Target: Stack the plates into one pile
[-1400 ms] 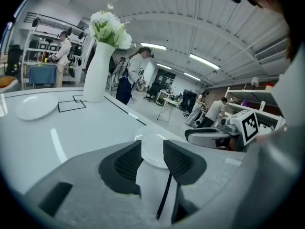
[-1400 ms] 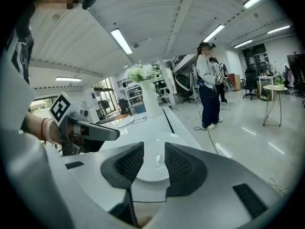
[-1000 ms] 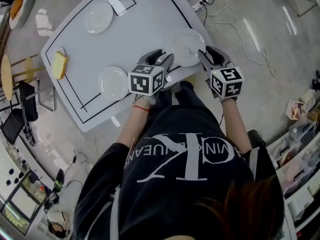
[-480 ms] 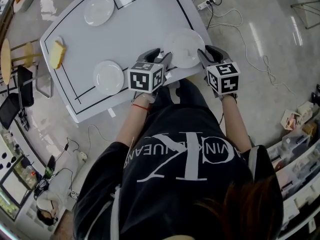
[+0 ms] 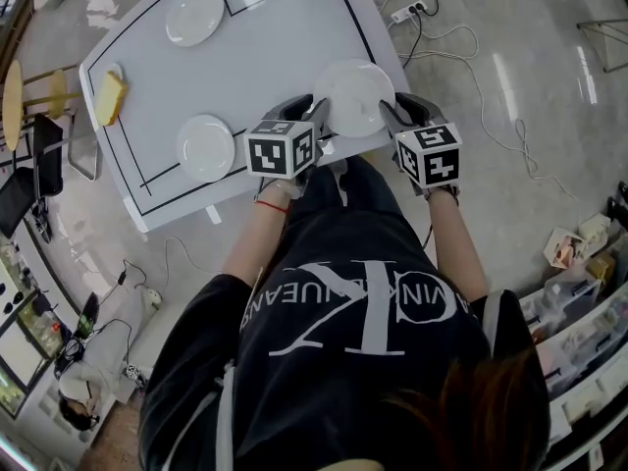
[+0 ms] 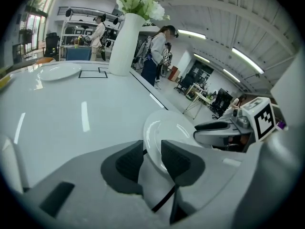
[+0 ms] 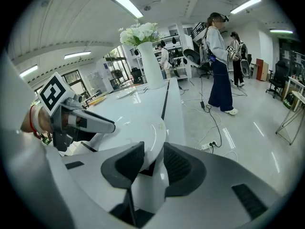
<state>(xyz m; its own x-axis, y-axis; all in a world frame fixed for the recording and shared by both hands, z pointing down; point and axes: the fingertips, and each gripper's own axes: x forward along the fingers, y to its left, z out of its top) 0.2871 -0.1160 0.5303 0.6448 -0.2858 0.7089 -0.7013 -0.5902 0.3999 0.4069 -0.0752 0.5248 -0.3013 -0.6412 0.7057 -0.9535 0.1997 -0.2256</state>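
Standing at the near edge of the worktop (image 5: 255, 57), the person has both tools on one white plate (image 5: 353, 91). The left gripper (image 5: 319, 118) has just been closing its jaws, and they pinch the plate's left rim. The right gripper (image 5: 390, 116) clenches the opposite rim. A second plate (image 5: 206, 148) lies further left, and a third plate (image 5: 194, 16) lies at the far side.

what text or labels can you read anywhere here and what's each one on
"CK": large monogram, seen inverted, on the person's black shirt.
"VIN K", "JEAN": fragments of small lettering across it; the rest is unreadable.
Left hand-held gripper cube, right hand-held gripper cube: code patterns, no letters.
The plate and the table: no print.
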